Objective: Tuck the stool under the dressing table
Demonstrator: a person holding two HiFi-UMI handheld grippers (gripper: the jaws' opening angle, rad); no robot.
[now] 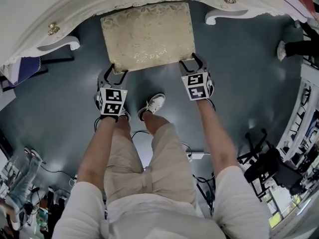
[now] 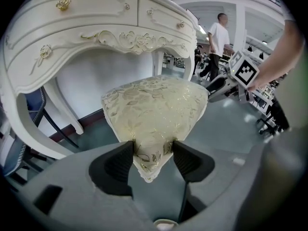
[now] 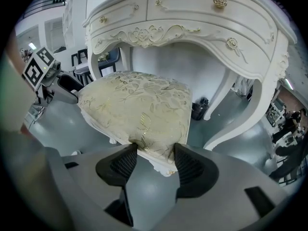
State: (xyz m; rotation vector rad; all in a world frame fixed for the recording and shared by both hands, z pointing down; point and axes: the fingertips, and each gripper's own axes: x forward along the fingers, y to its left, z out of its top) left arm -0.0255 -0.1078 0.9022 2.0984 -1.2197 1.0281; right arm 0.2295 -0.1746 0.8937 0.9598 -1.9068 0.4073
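My left hand-held gripper (image 2: 153, 150) has its jaws partly apart, the pads pressed on the near left corner of the stool (image 1: 149, 34). My right hand-held gripper (image 3: 153, 159) clamps the near right corner the same way. Only the gripper views show the pads biting into the gold-patterned seat fabric. The head view shows just the fingers at the cushion's lower edge, and my sneaker (image 1: 155, 103) on the floor (image 1: 65, 108) below centre.

The stool stands on that dark floor at upper centre of the head view, between the curved front legs (image 1: 57, 44) of the dressing table (image 1: 60, 9). Its far edge meets the table's front rim.

The right gripper view shows the carved drawer front with a gold knob (image 3: 220, 2) at the top, and a small dark object (image 3: 198, 109) on the floor beneath the table. The left gripper view alone shows a person in a white shirt (image 2: 220, 37) standing far off at upper right, and a blue chair (image 2: 33, 105) at the left edge, behind the table leg.
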